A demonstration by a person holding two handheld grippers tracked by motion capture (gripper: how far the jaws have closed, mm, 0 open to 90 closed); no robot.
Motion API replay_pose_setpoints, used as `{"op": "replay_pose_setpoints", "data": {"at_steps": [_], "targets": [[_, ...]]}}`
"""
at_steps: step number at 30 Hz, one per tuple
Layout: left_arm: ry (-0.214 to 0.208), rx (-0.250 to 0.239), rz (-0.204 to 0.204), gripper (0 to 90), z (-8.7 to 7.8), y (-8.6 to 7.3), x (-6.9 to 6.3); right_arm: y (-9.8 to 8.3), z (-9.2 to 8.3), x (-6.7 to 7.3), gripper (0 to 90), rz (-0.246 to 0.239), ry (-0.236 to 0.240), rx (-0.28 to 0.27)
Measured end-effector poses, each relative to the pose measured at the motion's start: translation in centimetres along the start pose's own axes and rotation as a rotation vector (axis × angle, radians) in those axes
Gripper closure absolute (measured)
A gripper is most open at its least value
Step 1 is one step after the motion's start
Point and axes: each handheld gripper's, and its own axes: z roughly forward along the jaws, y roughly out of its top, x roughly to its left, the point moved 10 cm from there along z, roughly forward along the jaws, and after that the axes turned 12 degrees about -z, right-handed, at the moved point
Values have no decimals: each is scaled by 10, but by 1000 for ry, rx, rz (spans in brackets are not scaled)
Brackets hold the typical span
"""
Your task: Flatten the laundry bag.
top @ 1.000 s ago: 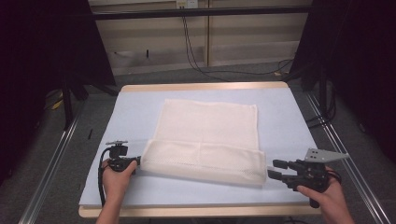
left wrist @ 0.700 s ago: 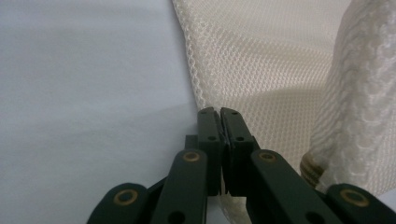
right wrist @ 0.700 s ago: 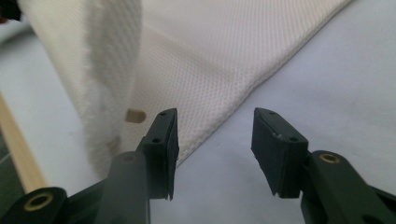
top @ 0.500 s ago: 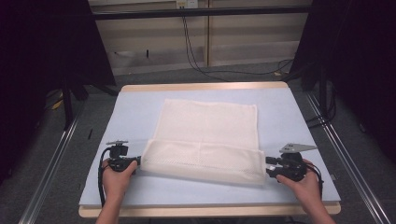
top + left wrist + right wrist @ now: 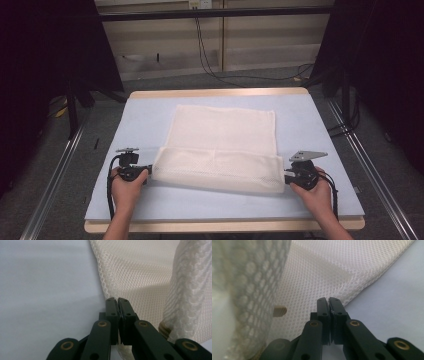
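Both grippers, left point(image 5: 148, 170) and right point(image 5: 286, 176), pinched the mesh laundry bag's point(image 5: 220, 150) folded corners; thin fabric could slip from closed fingers.

The right gripper point(image 5: 286, 176) has come in to the mesh cloth's point(image 5: 220, 150) near right corner, its jaws just closing on it.
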Motion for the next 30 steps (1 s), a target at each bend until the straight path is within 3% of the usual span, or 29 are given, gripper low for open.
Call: {"op": "replay_pose_setpoints", "data": {"at_steps": [2, 4, 9, 11, 14, 18, 22, 30], "targets": [[1, -8, 8, 875, 3, 5, 0, 3, 4, -8, 879, 14, -17, -4], [-20, -17, -12, 875, 6, 9, -2, 6, 6, -14, 880, 24, -22, -17], [-13, -24, 4, 873, 13, 20, 0, 16, 15, -33, 875, 23, -59, -29], [-17, -30, -2, 845, 12, 20, 0, 18, 18, -33, 851, 36, -37, -39], [-30, -38, -8, 774, 5, 20, -1, 17, 13, -34, 752, 34, -56, -51], [-37, -61, 14, 754, -7, 20, -5, 19, 2, -30, 689, 52, -40, -92], [-54, -36, 8, 755, -10, 13, -7, 23, -7, -22, 684, 39, -22, -127], [-54, -17, 23, 748, -20, 0, -7, 14, -13, -8, 622, 21, 0, -106]]}}
